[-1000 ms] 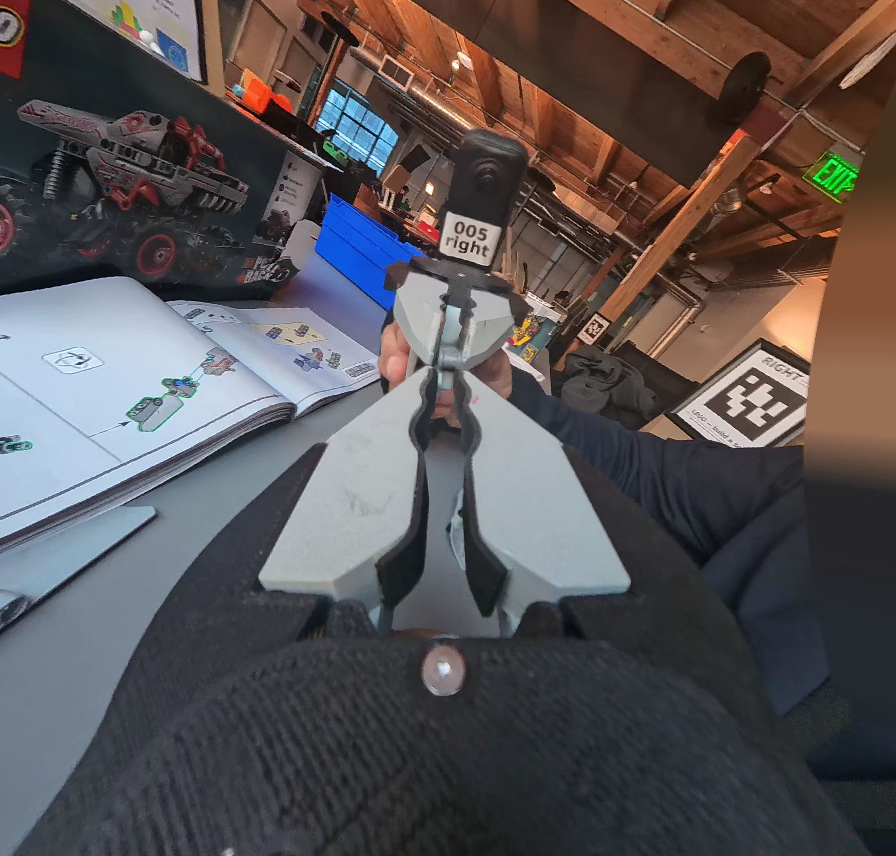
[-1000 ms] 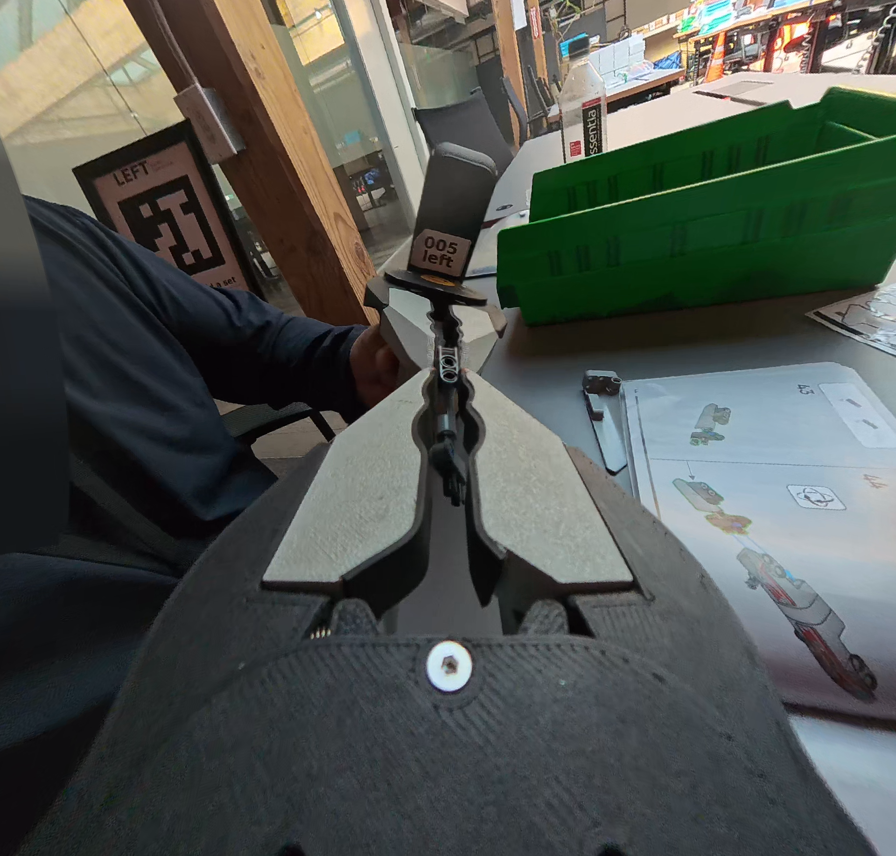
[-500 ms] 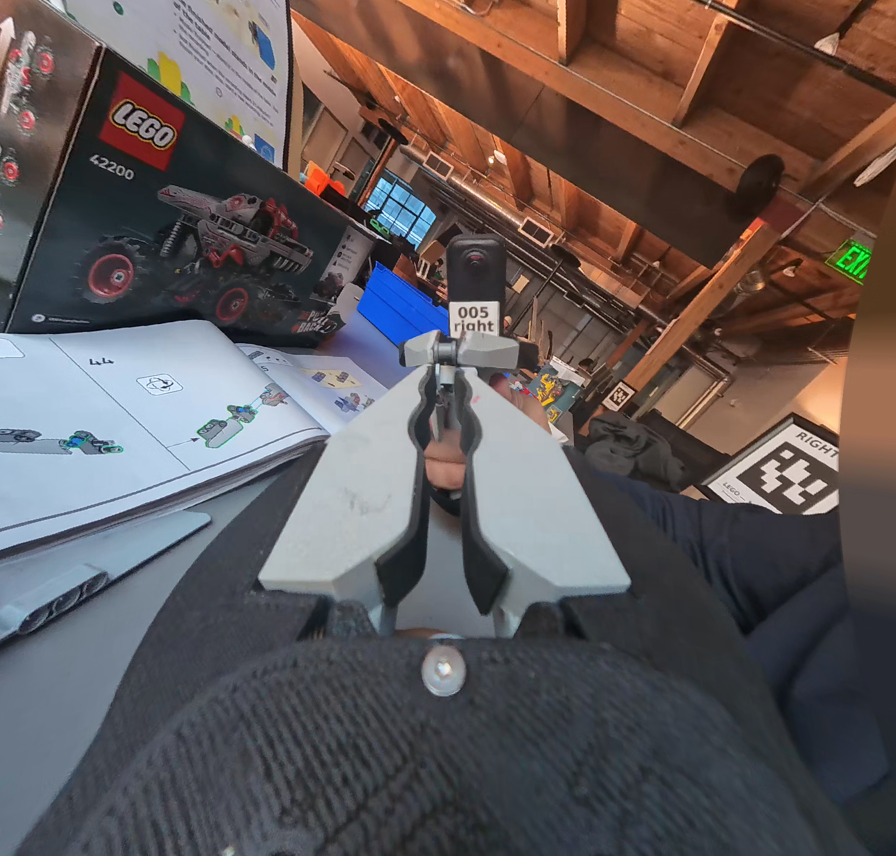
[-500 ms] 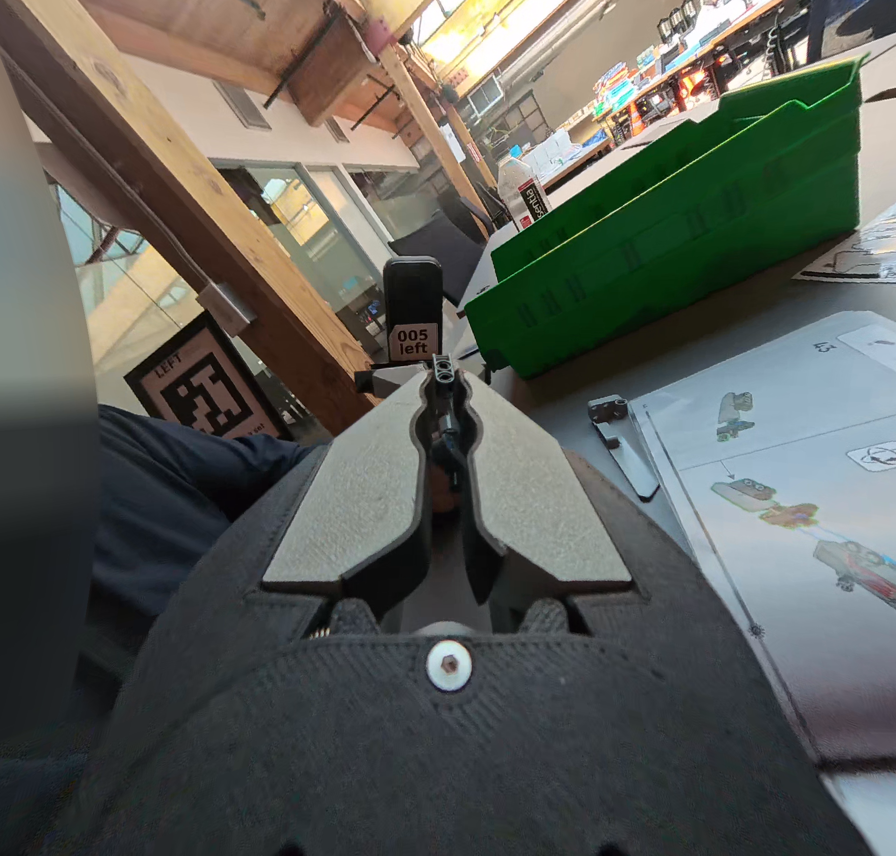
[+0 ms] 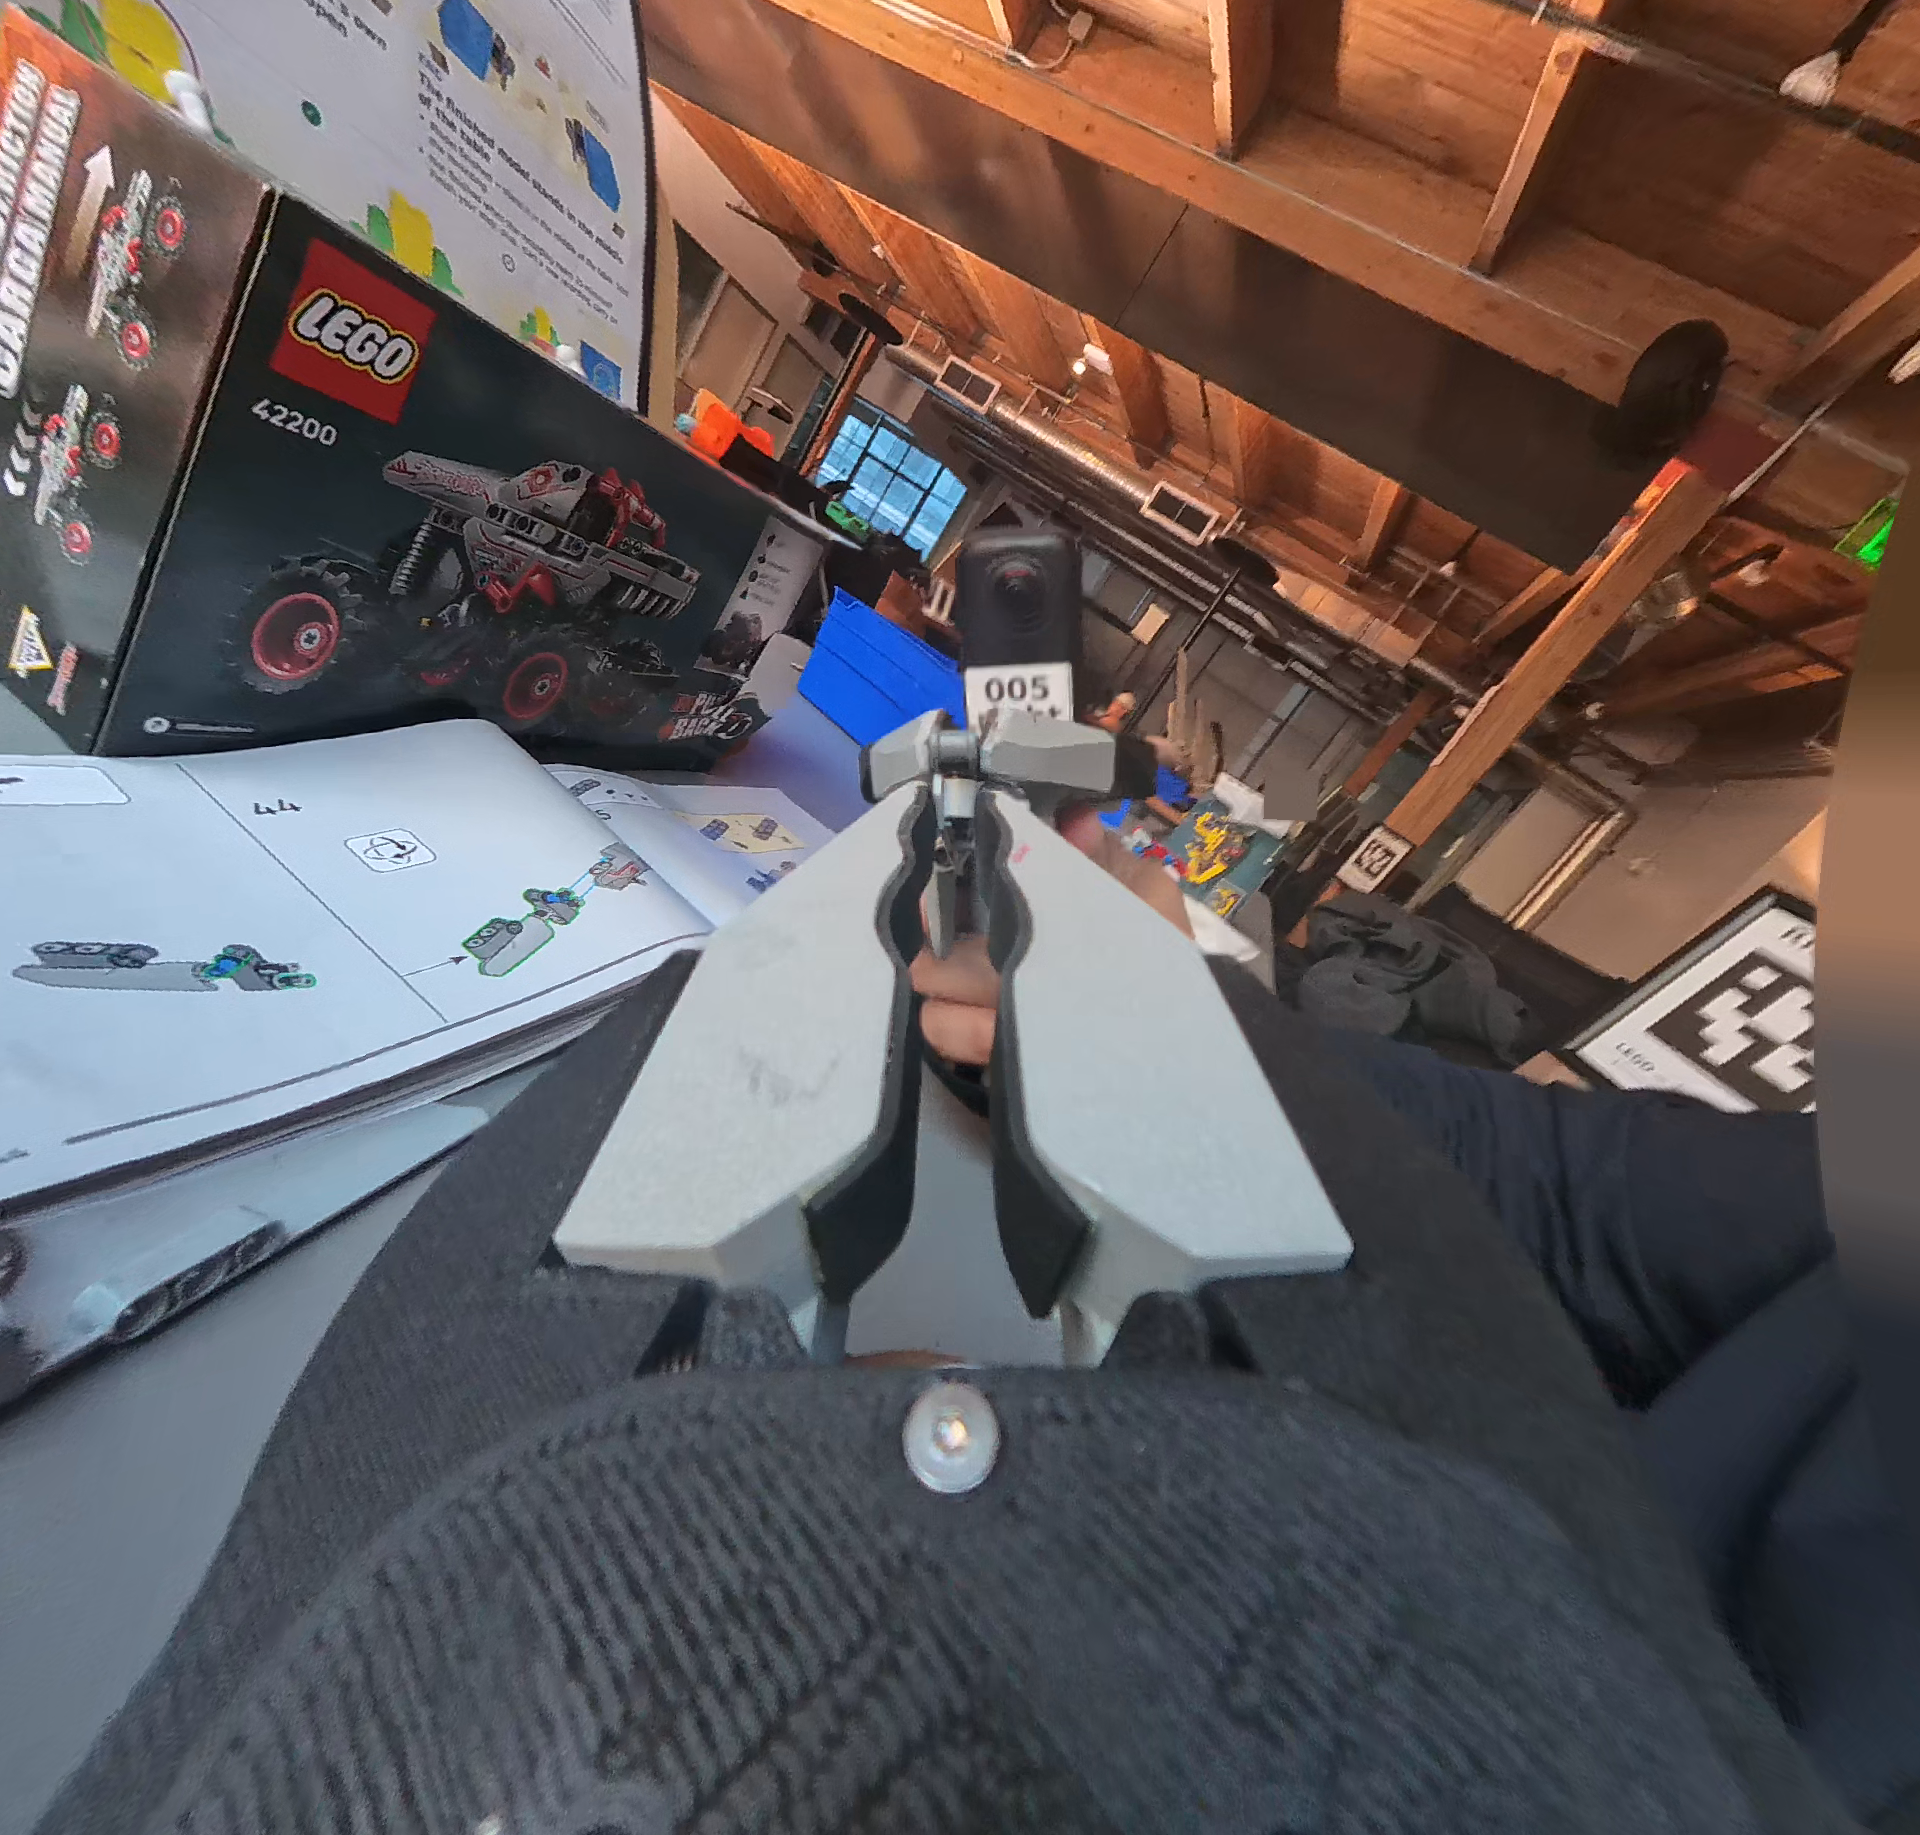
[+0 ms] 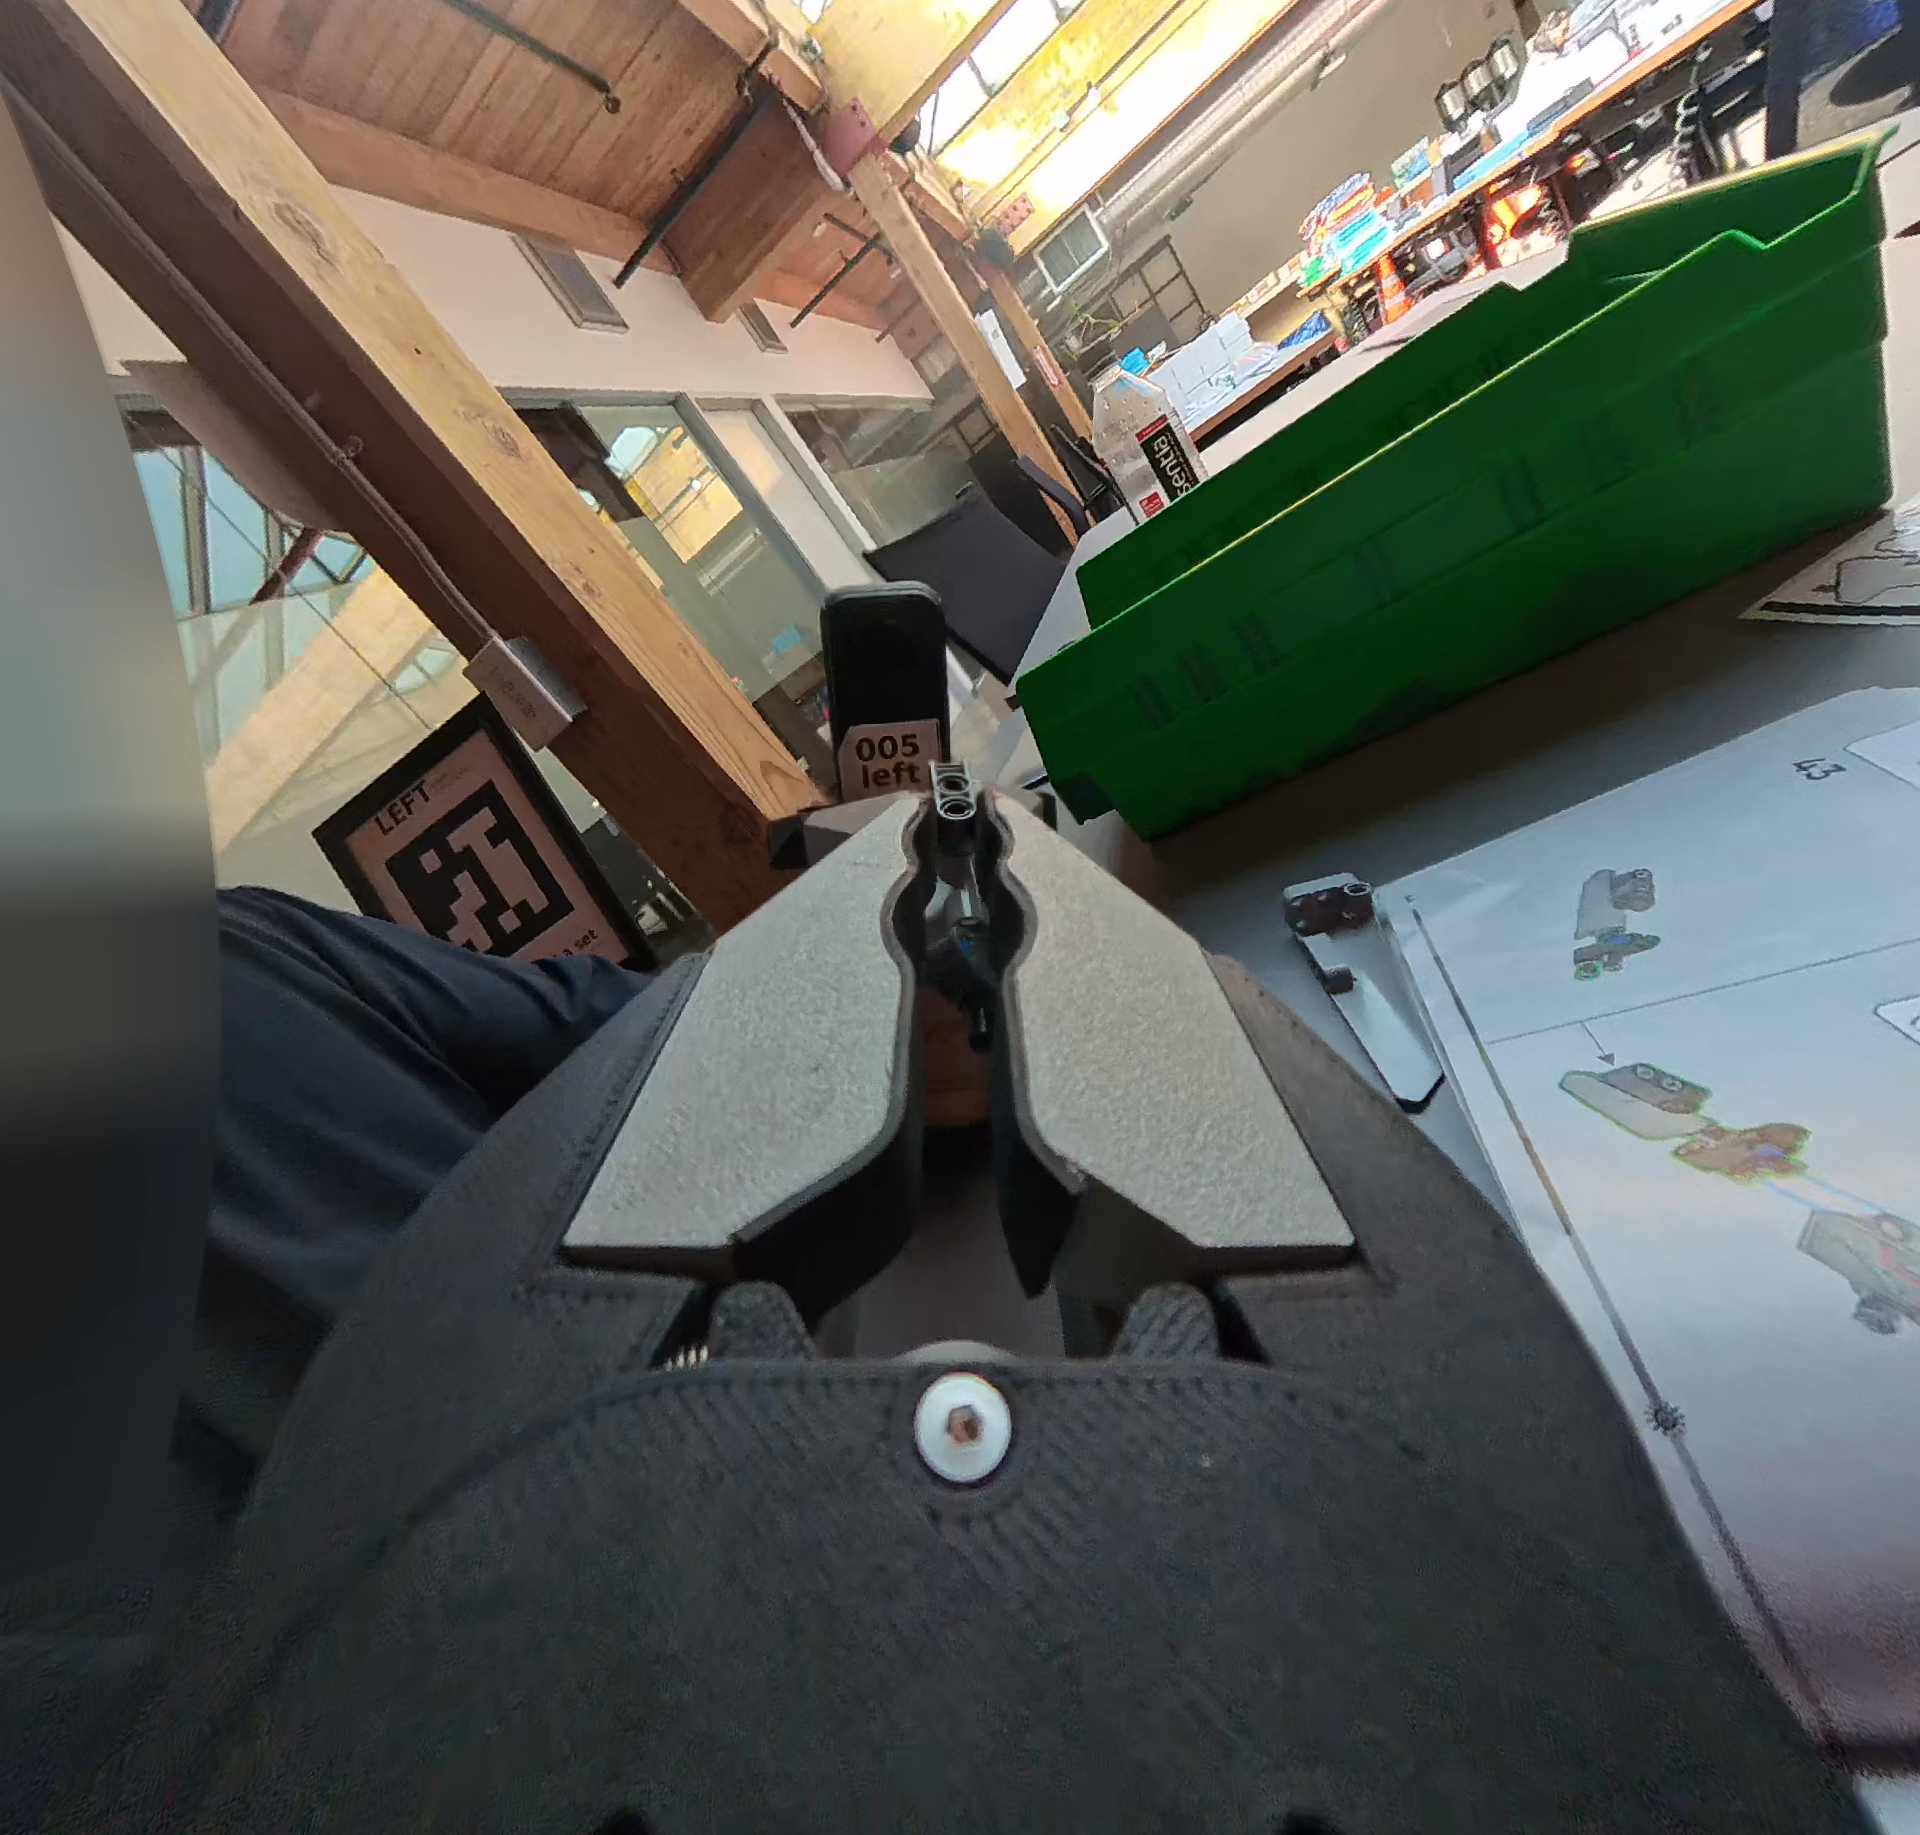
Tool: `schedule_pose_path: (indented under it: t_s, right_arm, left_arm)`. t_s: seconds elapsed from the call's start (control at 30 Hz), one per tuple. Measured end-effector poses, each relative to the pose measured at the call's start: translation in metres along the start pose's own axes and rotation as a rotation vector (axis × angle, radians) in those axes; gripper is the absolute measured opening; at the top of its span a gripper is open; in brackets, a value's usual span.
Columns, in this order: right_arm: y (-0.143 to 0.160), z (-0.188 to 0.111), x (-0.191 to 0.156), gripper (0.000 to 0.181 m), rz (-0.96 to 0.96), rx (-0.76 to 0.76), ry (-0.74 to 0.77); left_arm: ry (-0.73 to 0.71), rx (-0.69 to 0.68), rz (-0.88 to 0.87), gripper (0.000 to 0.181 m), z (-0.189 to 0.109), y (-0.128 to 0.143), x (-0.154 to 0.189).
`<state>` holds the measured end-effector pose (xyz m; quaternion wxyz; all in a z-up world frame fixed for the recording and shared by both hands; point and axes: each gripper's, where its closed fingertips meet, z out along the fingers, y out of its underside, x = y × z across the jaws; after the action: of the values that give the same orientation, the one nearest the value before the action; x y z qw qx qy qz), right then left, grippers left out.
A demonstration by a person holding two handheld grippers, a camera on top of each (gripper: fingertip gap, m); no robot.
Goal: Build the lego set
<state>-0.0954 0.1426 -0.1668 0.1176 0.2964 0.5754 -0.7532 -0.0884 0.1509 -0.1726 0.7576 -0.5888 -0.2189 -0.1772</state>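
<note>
My left gripper [image 5: 951,850] is shut on a thin grey lego piece [image 5: 948,829] held upright between its tips. My right gripper [image 6: 954,850] is shut on a dark grey lego beam [image 6: 954,806] with holes; a blue pin [image 6: 966,944] and black parts show lower between its fingers. The two grippers meet tip to tip above the table's near edge. The right gripper [image 5: 987,759] faces me in the left wrist view, and the left gripper [image 6: 821,835] shows just behind the beam in the right wrist view. Whether the two pieces are joined is hidden.
An open instruction booklet [image 5: 260,954] lies on the grey table, also in the right wrist view [image 6: 1714,1058]. A flat grey lego panel [image 6: 1351,985] lies beside it. The set's box [image 5: 416,538] stands behind. A green bin [image 6: 1455,590] and a water bottle [image 6: 1143,445] stand farther off. Both grippers' tips are close together, under 4 cm apart.
Both grippers have tilted upward, so more ceiling shows. Their tips have come closer together and now meet. Both stay shut on their pieces.
</note>
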Motion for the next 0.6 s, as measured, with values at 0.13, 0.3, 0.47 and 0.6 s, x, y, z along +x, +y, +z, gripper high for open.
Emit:
schedule_pose_path:
  t_s: [0.13,0.3,0.47,0.6]
  right_arm:
    - [0.007,-0.003,-0.004,0.004,-0.136,-0.149,0.019]
    - [0.003,-0.018,0.001,0.02,-0.319,-0.236,0.16]
    - [0.01,-0.01,-0.001,0.021,-0.409,-0.268,0.226]
    - [0.011,-0.011,0.001,0.012,-0.471,-0.285,0.257]
  left_arm:
    - [0.002,-0.035,0.031,0.005,0.001,0.006,0.004]
    - [-0.065,-0.051,0.094,0.005,0.002,0.007,-0.001]
    - [-0.12,-0.106,0.226,0.004,0.007,0.015,0.002]
    - [-0.124,-0.104,0.228,0.004,0.007,0.015,0.002]
